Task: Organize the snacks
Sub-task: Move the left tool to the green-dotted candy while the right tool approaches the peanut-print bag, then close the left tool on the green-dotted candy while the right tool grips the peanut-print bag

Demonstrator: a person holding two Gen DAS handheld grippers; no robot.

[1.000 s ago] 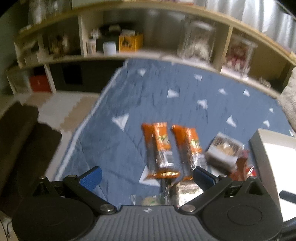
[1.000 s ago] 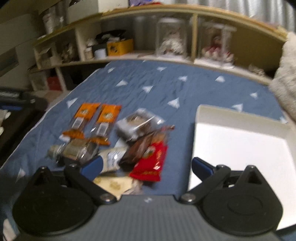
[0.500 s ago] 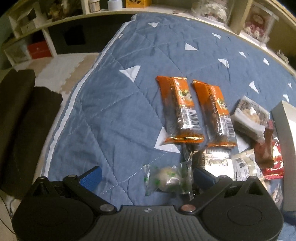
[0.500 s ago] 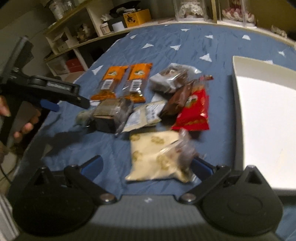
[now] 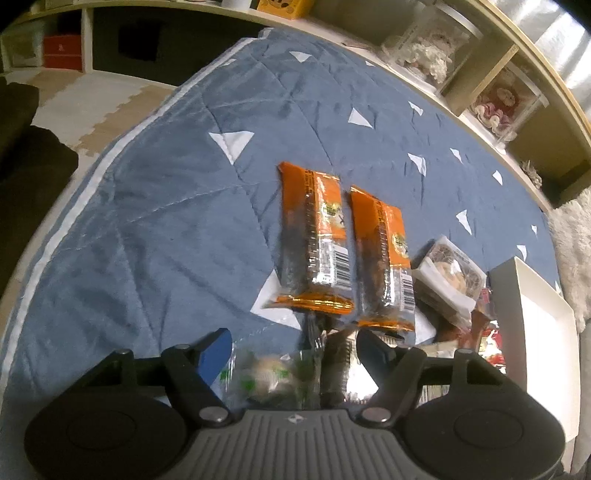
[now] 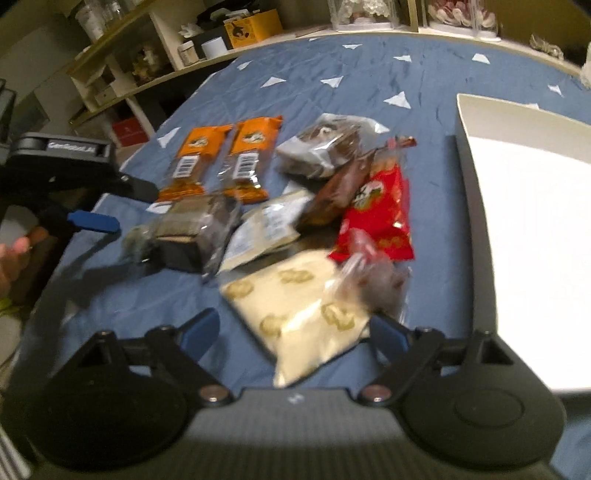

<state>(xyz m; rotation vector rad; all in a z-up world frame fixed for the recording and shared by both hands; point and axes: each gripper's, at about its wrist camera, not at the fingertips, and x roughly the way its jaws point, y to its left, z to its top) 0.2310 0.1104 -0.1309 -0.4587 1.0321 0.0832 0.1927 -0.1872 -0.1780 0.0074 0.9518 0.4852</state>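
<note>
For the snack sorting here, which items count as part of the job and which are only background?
Job: two orange packs, red pack, cream pouch, clear green-print wrapper, white tray.
Background: yellow box, display cases, blue quilt.

Quilt (image 5: 155, 229): blue, scattered white triangles, white border stripe along its edge.
Two snack bars (image 5: 314, 243) — orange wrappers, clear lower part showing dark contents, white barcode patch.
Tray (image 6: 524, 236): plain white.
Red packet (image 6: 380, 218): bright red with a white-and-gold print; details blurred.
Cream pouch (image 6: 295, 321) — pale cream, repeating gold-brown motif.
Brown wrapper (image 6: 343, 188): dark brown, glossy.
Small clear bag (image 5: 273, 373): transparent with green marks, pale contents.
Left gripper (image 5: 293, 350) and right gripper (image 6: 295, 332): black bodies, blue finger pads.
Shelf box (image 6: 251, 24): yellow with a dark figure.
Floor mat (image 5: 107, 99): tan and white interlocking pieces.
</note>
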